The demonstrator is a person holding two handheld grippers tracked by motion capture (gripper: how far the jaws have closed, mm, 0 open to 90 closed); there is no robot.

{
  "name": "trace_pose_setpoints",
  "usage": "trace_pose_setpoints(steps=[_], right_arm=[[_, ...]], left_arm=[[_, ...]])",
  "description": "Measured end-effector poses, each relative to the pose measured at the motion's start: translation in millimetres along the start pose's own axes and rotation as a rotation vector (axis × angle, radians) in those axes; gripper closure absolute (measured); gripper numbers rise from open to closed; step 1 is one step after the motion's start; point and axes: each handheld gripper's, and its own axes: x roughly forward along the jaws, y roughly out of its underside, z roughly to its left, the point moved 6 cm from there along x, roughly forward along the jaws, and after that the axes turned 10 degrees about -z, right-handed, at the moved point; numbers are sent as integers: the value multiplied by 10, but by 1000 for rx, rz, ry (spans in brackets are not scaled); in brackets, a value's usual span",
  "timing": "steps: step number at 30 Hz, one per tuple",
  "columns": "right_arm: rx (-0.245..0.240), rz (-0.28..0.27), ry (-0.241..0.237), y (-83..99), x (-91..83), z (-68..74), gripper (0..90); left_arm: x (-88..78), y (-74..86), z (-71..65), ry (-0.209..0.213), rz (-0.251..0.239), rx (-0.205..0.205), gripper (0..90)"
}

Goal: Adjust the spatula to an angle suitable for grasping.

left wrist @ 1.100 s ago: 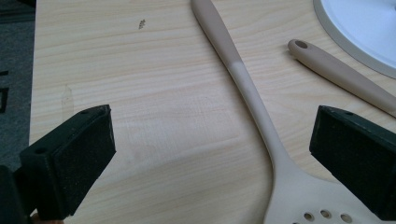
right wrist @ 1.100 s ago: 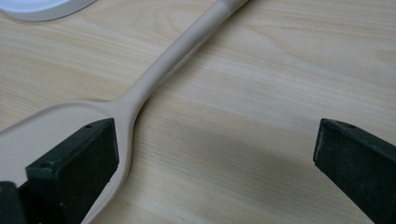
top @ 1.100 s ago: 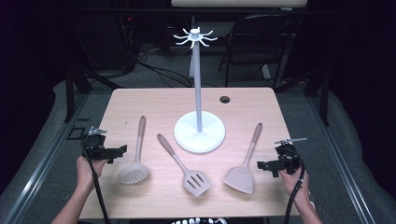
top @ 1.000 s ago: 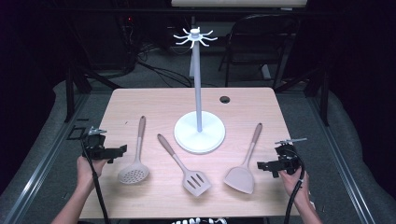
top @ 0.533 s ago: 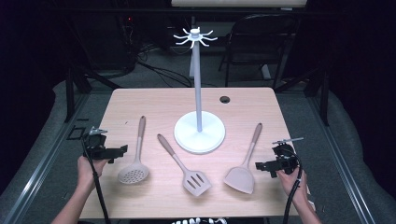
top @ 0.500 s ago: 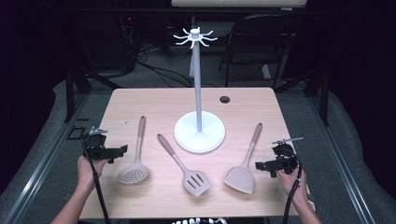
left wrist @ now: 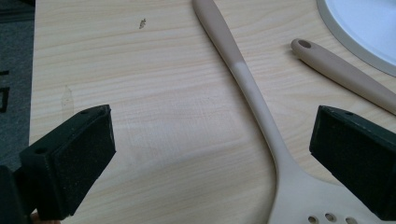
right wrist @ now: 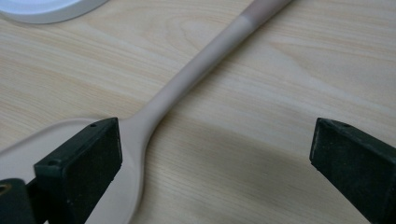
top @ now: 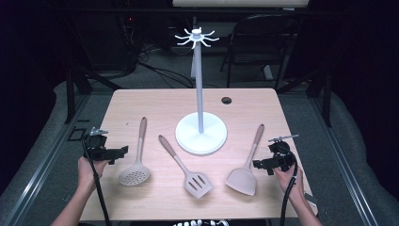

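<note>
Three beige utensils lie on the wooden table (top: 160, 101): a skimmer with holes (top: 136, 162) at the left, a slotted turner (top: 186, 168) in the middle and a solid turner (top: 246, 165) at the right. A white hook stand (top: 200, 108) rises behind them. My left gripper (top: 117, 151) hovers open just left of the skimmer; its jaws frame the skimmer's handle (left wrist: 252, 91). My right gripper (top: 259, 164) stands open beside the solid turner, whose neck (right wrist: 187, 77) runs past the left jaw. Neither holds anything.
The stand's round white base (top: 201, 134) sits mid-table, its edge (left wrist: 369, 32) in the left gripper view. A small dark cable hole (top: 227, 100) marks the table's back. A chair (top: 263, 42) and cables lie on the floor behind the table.
The right gripper has crept slightly left toward the solid turner. The left gripper and the utensils have stayed put.
</note>
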Motion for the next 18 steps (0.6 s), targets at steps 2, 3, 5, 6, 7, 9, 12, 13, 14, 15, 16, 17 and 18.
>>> trace_pose_setpoints(steps=[2, 3, 5, 6, 7, 9, 12, 13, 14, 15, 16, 17, 18], right_arm=[[-5, -8, -7, -26, -6, 33, 32], [-9, -8, -7, -36, -5, 51, 35], [-18, -6, -13, -46, 5, 90, 45], [-26, 0, -12, -47, 8, 100, 48], [-34, 1, -8, -52, 13, 107, 58], [-36, -8, 2, -73, 30, 117, 74], [-37, -8, 4, -114, 66, 120, 103], [-33, -10, 6, -127, 82, 123, 118], [-38, -9, 15, -138, 95, 118, 132], [-39, -10, 20, -149, 111, 116, 134], [-37, -5, 18, -155, 122, 117, 138], [-39, -9, 27, -161, 137, 112, 142], [-39, -9, 27, -161, 137, 112, 142]], left_arm=[[6, -1, 1, 1, 1, 5, 1], [6, -1, 1, 1, 1, 5, 1], [13, -1, 1, 2, 2, 5, 2], [15, -1, 1, 1, 3, 6, 1], [15, -3, 2, 2, 4, 6, 2], [15, -5, 1, 1, 4, 6, 2], [12, -8, -1, 2, 4, 7, 2], [11, -8, 0, 2, 4, 7, 2], [11, -7, 1, 2, 4, 7, 2], [13, -6, 4, 2, 4, 7, 2], [13, -4, 9, 2, 6, 6, 2], [16, -2, 12, 2, 6, 5, 2], [16, -2, 12, 2, 6, 5, 2]])
